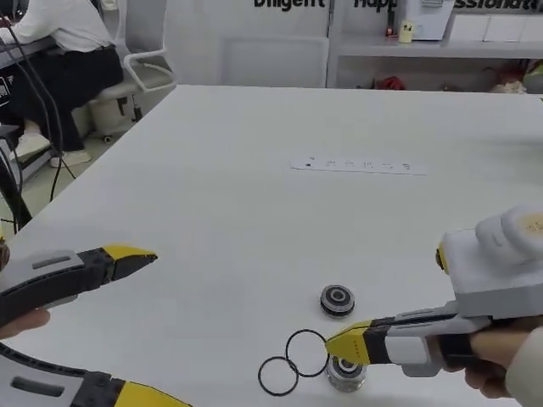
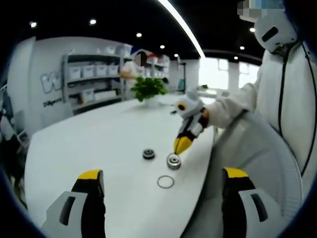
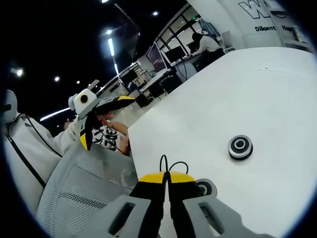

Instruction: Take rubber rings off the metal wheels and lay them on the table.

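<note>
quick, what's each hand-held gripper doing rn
left hand-held gripper: open, holding nothing
right hand-held gripper: shut on a rubber ring

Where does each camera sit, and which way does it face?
Head view: on the person's head, looking down at the table; left gripper and right gripper show.
Left gripper view: rides the left gripper, faces the right gripper; own open fingers show.
Right gripper view: rides the right gripper, faces the left gripper; own shut fingers show.
All share both metal wheels.
</note>
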`<state>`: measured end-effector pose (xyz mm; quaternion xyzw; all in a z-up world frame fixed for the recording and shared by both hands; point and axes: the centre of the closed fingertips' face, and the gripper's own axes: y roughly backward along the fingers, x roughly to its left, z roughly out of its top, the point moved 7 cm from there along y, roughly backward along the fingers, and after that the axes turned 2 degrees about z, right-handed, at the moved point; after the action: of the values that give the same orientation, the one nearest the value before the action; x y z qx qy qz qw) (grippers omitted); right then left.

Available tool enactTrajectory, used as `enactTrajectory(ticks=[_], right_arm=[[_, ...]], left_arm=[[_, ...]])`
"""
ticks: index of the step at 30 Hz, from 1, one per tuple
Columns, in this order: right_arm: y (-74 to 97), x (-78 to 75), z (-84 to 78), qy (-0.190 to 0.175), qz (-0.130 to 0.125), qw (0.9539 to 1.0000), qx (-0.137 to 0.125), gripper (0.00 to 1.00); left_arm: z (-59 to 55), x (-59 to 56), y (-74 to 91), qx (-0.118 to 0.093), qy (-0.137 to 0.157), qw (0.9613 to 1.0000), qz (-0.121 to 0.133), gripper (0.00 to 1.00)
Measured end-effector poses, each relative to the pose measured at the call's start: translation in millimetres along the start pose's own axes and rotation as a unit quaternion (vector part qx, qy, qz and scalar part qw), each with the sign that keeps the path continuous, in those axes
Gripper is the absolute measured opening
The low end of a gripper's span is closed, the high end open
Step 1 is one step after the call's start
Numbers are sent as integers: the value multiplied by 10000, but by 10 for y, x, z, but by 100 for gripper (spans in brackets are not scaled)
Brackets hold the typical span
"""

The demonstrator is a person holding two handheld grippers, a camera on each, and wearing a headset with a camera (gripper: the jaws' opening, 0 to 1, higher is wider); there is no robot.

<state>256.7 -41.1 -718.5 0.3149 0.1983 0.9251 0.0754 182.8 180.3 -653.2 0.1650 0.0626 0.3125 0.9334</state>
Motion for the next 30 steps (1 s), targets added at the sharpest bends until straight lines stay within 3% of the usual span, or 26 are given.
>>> enactTrajectory(ticks=[14,30], right_arm=[[-190,-77,-104,357,-316,9983,339,0],[-280,-69,-135,656,-377,9960,480,0]], left_arm=[[-108,-4,34,49,92,9999,79,100],[-147,-4,48,38,120,9999,104,99]])
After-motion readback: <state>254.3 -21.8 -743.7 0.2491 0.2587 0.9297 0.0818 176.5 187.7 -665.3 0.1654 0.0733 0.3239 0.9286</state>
